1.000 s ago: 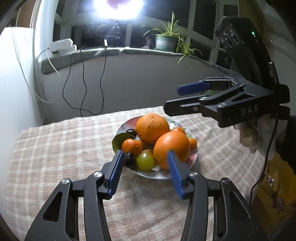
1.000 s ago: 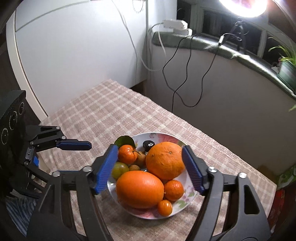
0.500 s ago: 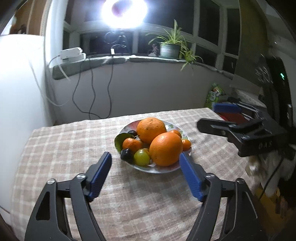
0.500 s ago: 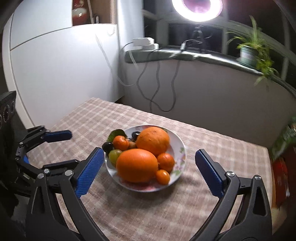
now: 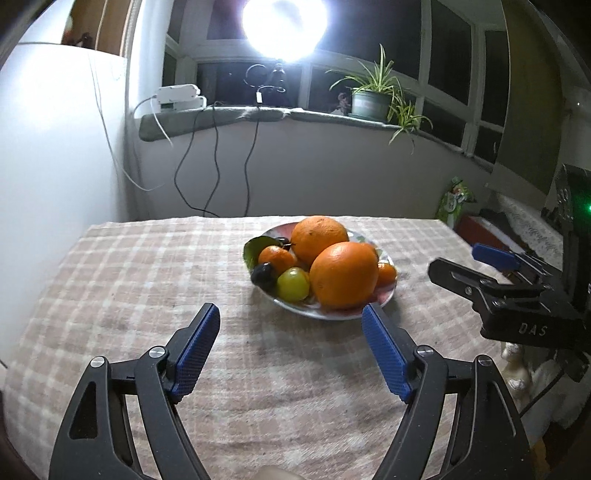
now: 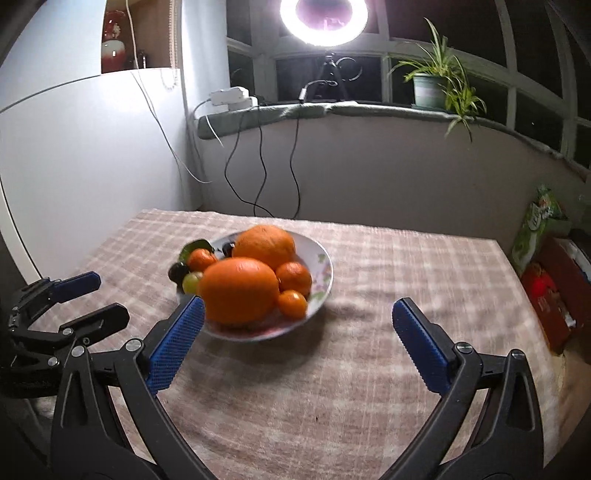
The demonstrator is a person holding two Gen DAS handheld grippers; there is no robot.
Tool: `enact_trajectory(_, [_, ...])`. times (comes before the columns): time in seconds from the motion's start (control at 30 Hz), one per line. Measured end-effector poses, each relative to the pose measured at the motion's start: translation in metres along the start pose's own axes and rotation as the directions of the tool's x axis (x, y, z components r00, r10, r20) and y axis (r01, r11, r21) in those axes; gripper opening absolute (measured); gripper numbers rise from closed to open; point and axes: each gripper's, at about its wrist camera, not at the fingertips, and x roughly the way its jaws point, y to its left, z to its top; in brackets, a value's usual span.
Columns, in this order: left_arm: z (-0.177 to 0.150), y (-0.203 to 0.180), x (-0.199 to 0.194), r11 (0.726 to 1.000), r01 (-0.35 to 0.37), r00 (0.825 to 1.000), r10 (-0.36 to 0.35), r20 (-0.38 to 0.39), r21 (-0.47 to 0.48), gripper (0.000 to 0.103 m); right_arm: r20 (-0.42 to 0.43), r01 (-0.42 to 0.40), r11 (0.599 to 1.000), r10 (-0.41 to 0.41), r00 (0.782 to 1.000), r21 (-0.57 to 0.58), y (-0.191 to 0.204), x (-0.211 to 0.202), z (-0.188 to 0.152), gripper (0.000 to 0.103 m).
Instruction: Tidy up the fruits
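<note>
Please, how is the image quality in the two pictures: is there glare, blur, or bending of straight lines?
Left wrist view: the lamp blows out to white glare, the fruit plate is sharp, and the window sill bends from the fisheye. Right wrist view: the lamp shows as a ring with less glare, the plate and tablecloth look slightly smeared, and the corners are dark.

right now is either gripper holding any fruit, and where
Nothing is held: left gripper and right gripper both have open, empty jaws, short of the plate.
</note>
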Motion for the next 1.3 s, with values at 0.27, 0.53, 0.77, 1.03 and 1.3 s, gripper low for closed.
enact_trajectory(0.27, [-0.003, 0.001, -0.005, 1.000, -0.028, 1.000, 0.028, 0.013, 0.004, 0.080, 0.011, 0.004, 1.000, -0.004, 1.000, 0.030, -0.002, -0.001, -0.018, 0.103])
enact_trajectory(0.53, [-0.008, 0.002, -0.001, 1.000, -0.030, 1.000, 0.030, -0.003, -0.007, 0.080, 0.038, -0.003, 0.999, 0.001, 0.999, 0.034, 0.000, 0.001, -0.021, 0.103])
enact_trajectory(0.77, [-0.008, 0.001, -0.002, 1.000, -0.029, 1.000, 0.029, 0.005, -0.002, 0.080, 0.045, -0.009, 0.999, 0.007, 0.999, 0.046, 0.000, -0.002, -0.022, 0.103])
enact_trajectory(1.03, [-0.007, -0.001, -0.007, 1.000, -0.027, 1.000, 0.027, 0.014, 0.000, 0.080, 0.046, -0.014, 0.999, 0.012, 0.999, 0.041, 0.003, -0.005, -0.022, 0.103])
enact_trajectory(1.3, [-0.008, 0.000, -0.011, 1.000, -0.029, 0.999, 0.029, 0.020, -0.003, 0.080, 0.049, -0.022, 0.999, 0.020, 0.999, 0.039, 0.007, -0.009, -0.022, 0.103])
